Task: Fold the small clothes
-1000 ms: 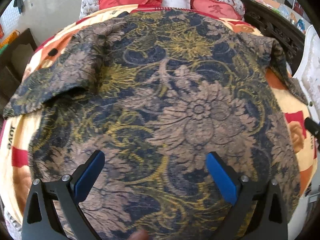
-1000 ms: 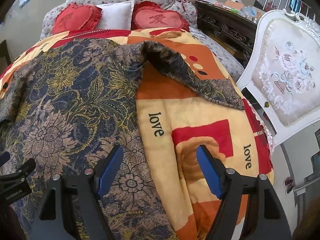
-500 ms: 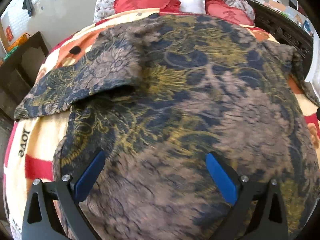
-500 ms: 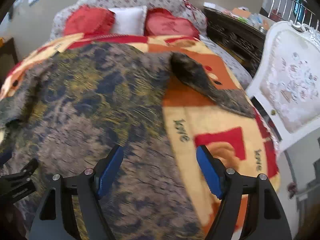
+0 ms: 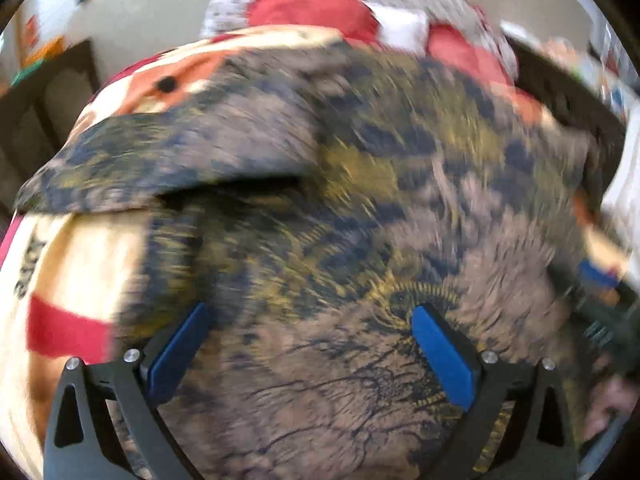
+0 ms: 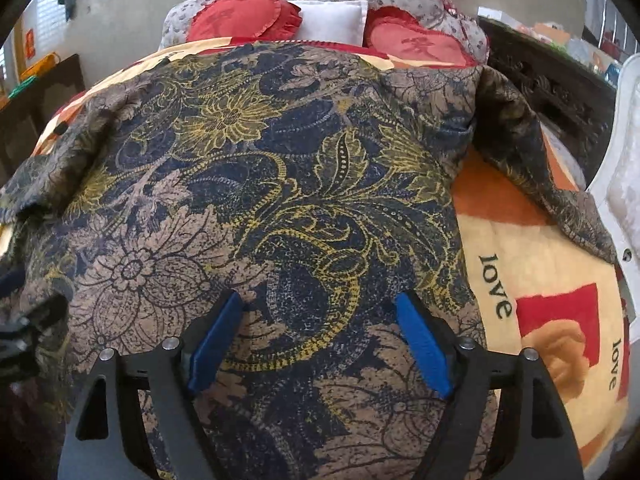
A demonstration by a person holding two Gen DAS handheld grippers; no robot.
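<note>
A brown, navy and yellow floral garment lies spread flat on the bed, both short sleeves out to the sides; it also fills the blurred left wrist view. My left gripper is open and empty, low over the garment's lower left part. My right gripper is open and empty over the garment's lower middle. The left sleeve lies folded over near the body. The right sleeve lies out over the blanket.
The garment rests on a yellow, orange and red "love" blanket. Two red heart cushions and a white pillow sit at the bed's head. A white upholstered chair stands right of the bed, dark carved furniture behind it.
Both grippers have shifted left across the garment; the right one moved from the garment's right edge to over its middle. The left view is now blurred by motion. Both stay open.
</note>
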